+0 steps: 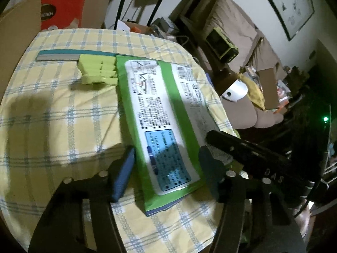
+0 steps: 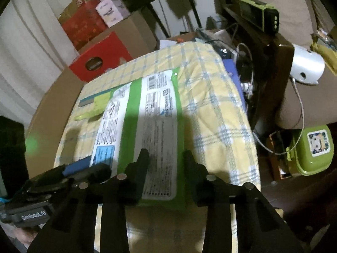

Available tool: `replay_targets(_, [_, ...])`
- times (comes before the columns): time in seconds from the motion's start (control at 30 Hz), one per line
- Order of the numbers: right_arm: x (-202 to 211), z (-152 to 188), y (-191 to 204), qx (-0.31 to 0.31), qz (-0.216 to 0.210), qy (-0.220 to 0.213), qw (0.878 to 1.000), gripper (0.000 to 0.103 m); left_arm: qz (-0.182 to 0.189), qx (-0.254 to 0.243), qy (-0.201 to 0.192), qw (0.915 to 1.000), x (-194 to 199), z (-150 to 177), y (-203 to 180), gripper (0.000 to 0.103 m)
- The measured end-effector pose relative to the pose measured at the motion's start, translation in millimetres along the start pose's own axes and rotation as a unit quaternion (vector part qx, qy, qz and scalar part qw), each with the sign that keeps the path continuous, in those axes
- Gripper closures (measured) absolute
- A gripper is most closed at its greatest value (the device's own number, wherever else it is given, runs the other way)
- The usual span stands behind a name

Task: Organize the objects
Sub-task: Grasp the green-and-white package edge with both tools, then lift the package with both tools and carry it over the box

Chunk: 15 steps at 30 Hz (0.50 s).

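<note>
Checked tablecloth point(image 1: 63, 116) bears a green pack point(image 1: 160, 126); both grippers' jaws gape apart over it.

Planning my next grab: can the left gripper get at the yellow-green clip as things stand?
Probably yes: the left gripper is open, and the yellow-green clip lies uncovered ahead-left on the checked cloth, beside the green pack.

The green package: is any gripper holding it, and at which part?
Nothing is held. Both the left gripper and right gripper are open over the green package.
</note>
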State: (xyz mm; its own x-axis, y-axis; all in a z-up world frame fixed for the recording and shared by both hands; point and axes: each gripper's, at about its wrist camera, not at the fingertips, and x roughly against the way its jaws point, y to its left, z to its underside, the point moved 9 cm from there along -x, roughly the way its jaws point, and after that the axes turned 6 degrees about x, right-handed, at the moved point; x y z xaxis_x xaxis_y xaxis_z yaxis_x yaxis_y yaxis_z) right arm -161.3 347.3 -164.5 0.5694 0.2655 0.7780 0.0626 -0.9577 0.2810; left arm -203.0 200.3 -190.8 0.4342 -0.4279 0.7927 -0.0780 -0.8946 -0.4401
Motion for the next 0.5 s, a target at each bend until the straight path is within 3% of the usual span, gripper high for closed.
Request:
replay_targets(0.3, [-14,-15,3,0.017,0.005,-0.003,1.000,0.061,0.004,0.001,-0.016,0.9999,-3,-6,4,0.048])
replay_targets(0.5, [-10,-7,11,0.029,-0.004,-0.020,0.999,0.068,-0.034,-0.032,-0.031,0.9984,1,0,5,0.070])
